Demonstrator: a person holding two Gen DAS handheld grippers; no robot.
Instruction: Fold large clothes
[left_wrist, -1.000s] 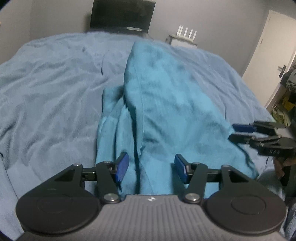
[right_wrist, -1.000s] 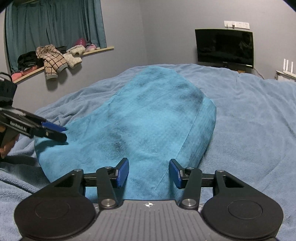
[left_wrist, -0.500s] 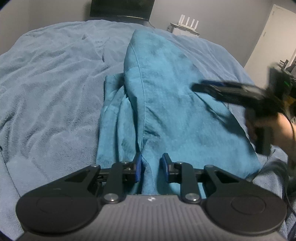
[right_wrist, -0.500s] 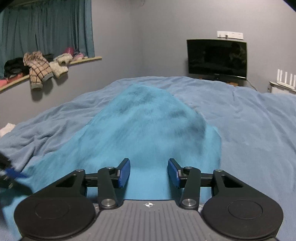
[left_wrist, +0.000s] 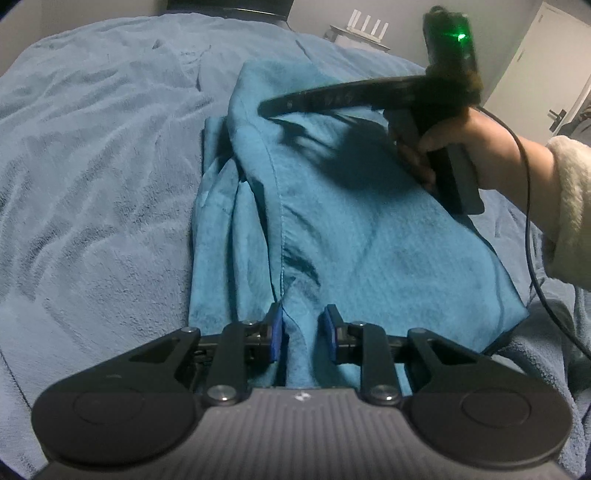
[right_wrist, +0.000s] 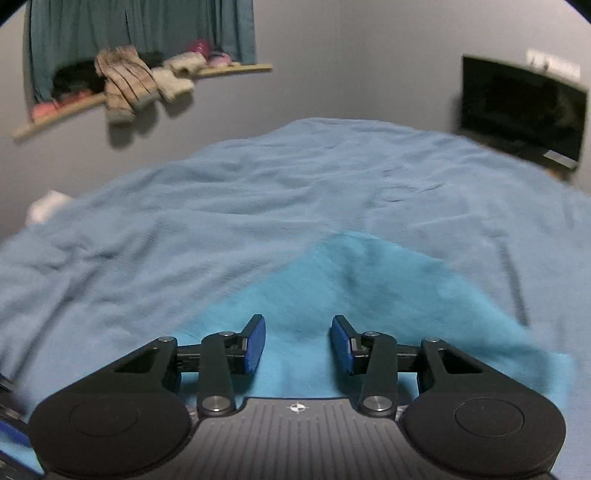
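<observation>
I'm looking down my left gripper (left_wrist: 302, 334) at the teal garment (left_wrist: 351, 236), which lies lengthwise on the bed's grey-blue blanket (left_wrist: 96, 177), running from the near edge toward the far wall. My left jaws have just been closing and now stand narrow, with a raised fold of the garment's near hem between the blue pads (left_wrist: 276, 334); the left pad touches the fold, and the cloth puckers there as though pinched. A seam runs up the garment from that fold, and looser pleats of the same cloth lie just to its left.

Further along, my right gripper (left_wrist: 284, 105) reaches in from the right over the far half of the garment, tips toward the left. A hand (left_wrist: 476, 147) in a cream fleece sleeve (left_wrist: 572, 218) holds its handle, a cable (left_wrist: 532, 229) trails down from it, and a green light glows on its top.

From the right wrist view, my right gripper (right_wrist: 297, 345) has its jaws partly open with nothing between them; the garment (right_wrist: 369, 295) lies below them, the blanket (right_wrist: 221, 221) beyond. The view is blurred. On the far wall I see a dark screen (right_wrist: 521, 107) to the right and a shelf (right_wrist: 147, 92) with clothes heaped under a curtain to the left.
</observation>
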